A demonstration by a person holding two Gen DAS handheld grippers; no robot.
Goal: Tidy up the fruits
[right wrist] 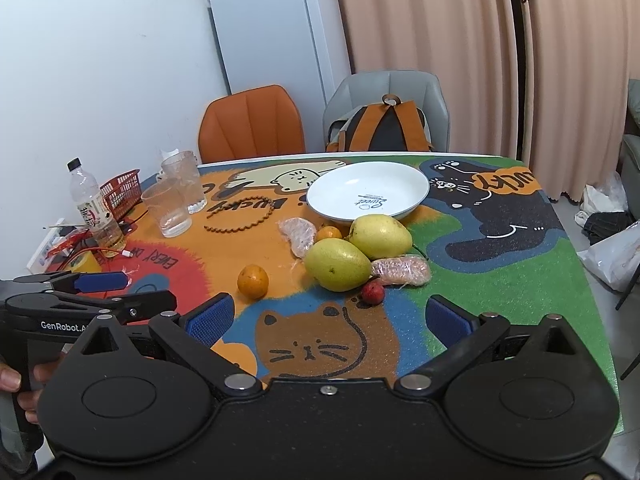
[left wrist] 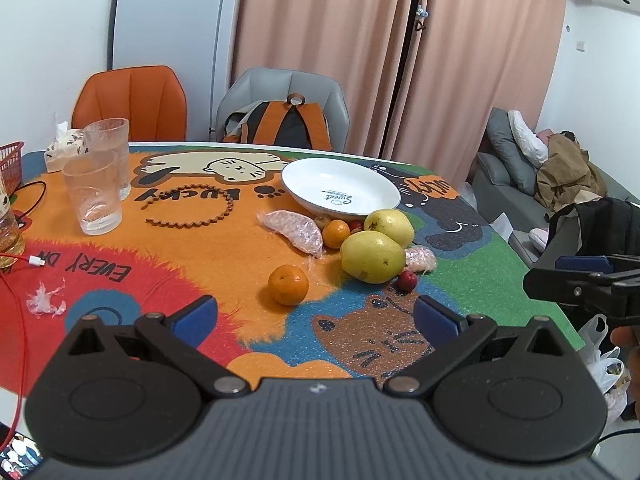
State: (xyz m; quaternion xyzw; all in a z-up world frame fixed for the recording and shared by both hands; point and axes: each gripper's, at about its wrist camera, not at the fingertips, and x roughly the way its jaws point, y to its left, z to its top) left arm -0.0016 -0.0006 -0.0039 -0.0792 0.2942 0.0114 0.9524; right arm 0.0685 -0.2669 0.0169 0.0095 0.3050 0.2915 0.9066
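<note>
Left tongs [left wrist: 316,316]: blue pads spread wide, nothing between them, held low over the near edge of the worktop [left wrist: 480,280]; seen side-on in the right view [right wrist: 104,292], where the pads also stand apart.
Right tongs [right wrist: 328,316]: pads wide apart, empty, above the brown cat print on the mat; in the left view they show at the far right edge [left wrist: 588,276], gap not readable there.
Hand [right wrist: 16,384]: fingers wrap the left grip at the lower left of the right view.
Plate [left wrist: 340,188]: white, empty, printed "Sweet", toward the far side of the worktop.
Pears [left wrist: 372,256]: two yellow-green ones touching each other, just in front of the plate; the farther one [left wrist: 394,226] lies against the plate rim.
Oranges: one [left wrist: 288,284] alone on the mat, nearest the left tongs, apart from the pile; a second [left wrist: 336,234] tucked between the pears and the plate.
Red fruit [left wrist: 407,280]: small, touching the near pear's lower right side.
Wrapped pieces: one [left wrist: 292,228] left of the pile, one [left wrist: 420,258] right of the pears, both in clear film.
Glasses [left wrist: 94,196]: two clear tumblers, one behind the other, at far left.
Bead ring [left wrist: 192,208]: brown, lying open on the mat between glasses and plate.
Basket [right wrist: 120,192]: red, at the left edge beside a bottle [right wrist: 94,208].
Chairs: orange [left wrist: 132,100] and grey [left wrist: 288,92] behind the worktop, a backpack [left wrist: 288,124] on the grey one.
</note>
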